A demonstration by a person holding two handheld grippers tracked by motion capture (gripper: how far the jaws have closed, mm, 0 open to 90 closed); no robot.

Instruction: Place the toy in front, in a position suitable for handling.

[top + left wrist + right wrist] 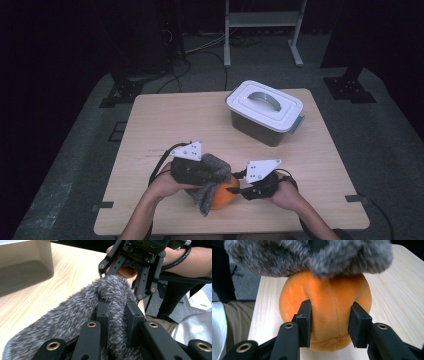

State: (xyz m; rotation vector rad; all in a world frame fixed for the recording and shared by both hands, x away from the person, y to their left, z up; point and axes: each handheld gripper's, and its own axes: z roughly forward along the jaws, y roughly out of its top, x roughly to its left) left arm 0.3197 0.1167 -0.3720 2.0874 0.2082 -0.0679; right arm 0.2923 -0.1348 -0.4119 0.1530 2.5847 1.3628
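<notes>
Left gripper [117, 312] pinches a fold of the grey cloth [75, 315], jaws closed tight on the pile. Right gripper [329, 323] clamps the orange plush ball [329, 307] from both sides, pads denting it. Ball sits at the table's [165, 120] near edge between the two hands, cloth draped over its top and left side. Both forearms come in low from the near edge, grippers pointing inward at each other. No writing can be read anywhere. A lidded box [265, 112] stands well apart, farther back.
</notes>
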